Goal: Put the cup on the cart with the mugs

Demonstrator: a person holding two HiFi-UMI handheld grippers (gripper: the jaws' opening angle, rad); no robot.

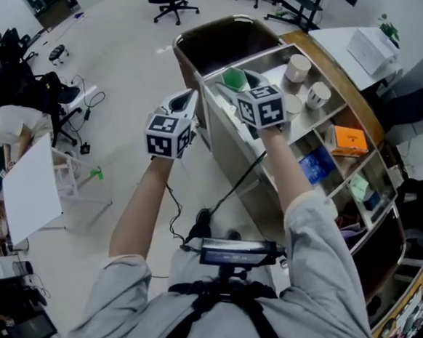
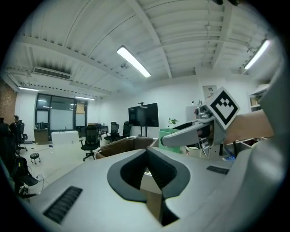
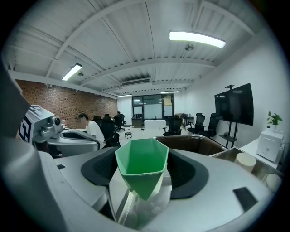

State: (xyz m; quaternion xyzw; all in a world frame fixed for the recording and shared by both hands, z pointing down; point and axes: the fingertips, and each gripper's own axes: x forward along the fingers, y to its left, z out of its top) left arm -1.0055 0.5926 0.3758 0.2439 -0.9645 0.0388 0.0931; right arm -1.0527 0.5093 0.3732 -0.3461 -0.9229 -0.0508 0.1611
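A green faceted cup [image 3: 141, 163] sits between the pads of my right gripper [image 3: 142, 159], which is shut on it. In the head view the cup [image 1: 233, 77] and the right gripper [image 1: 232, 84] hang over the top shelf of the wooden-rimmed cart [image 1: 351, 91]. Pale mugs [image 1: 297, 67] [image 1: 318, 93] stand on that shelf to the right of the cup. My left gripper [image 1: 184, 101] is to the left of the cart, over the floor. Its dark pads [image 2: 136, 170] meet with nothing between them. The left gripper view also shows the right gripper [image 2: 179, 136] with the cup [image 2: 168, 134].
The cart's far end holds a deep brown bin [image 1: 220, 43]. Lower shelves carry an orange box [image 1: 350, 139] and a blue item [image 1: 317, 165]. A white box [image 1: 371, 48] lies beyond the cart. A seated person [image 1: 4, 126], a white panel [image 1: 31, 190] and office chairs [image 1: 173, 0] are on the left.
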